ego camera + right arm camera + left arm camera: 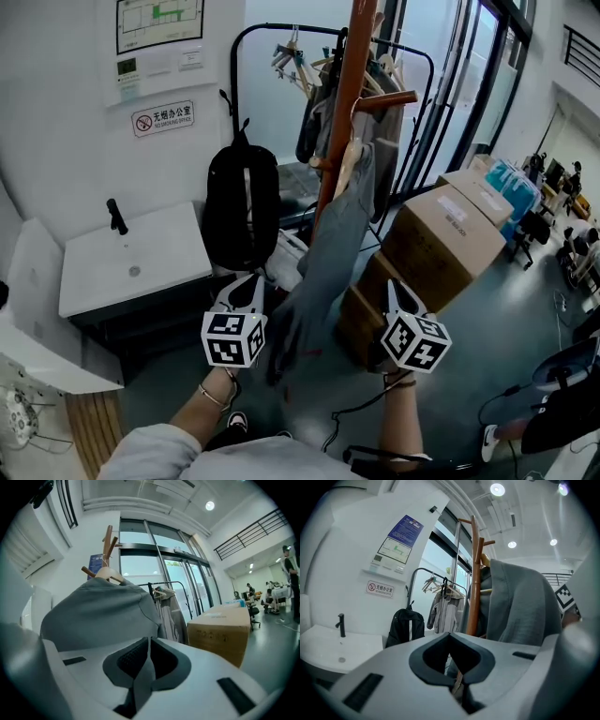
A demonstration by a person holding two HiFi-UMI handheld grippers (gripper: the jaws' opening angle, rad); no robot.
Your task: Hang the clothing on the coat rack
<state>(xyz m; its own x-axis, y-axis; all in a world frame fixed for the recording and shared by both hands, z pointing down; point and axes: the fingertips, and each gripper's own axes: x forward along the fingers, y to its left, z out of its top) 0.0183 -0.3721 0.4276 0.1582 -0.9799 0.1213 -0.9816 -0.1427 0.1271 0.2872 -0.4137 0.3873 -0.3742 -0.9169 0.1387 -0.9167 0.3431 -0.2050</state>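
The wooden coat rack (349,84) carries the gray garment (328,253) on a hanger (108,573). The right gripper (148,641) is clamped on its gray cloth. The left gripper (450,635) is closed on a thin strip, seemingly the hem. It is probably best to smooth the cloth evenly, then release without tugging the rack. Boxes (441,244) crowd the gray floor (497,319).

pale grey sleeve (155,448), thin wrist band (215,397)

The left gripper (450,637) has its jaws closed on a thin edge of the grey garment (520,606), which drapes against the right side of the wooden coat rack (474,578). Left of the rack stand a clothes rail (440,603), a black backpack (405,625) and, farthest, a white sink (326,646).
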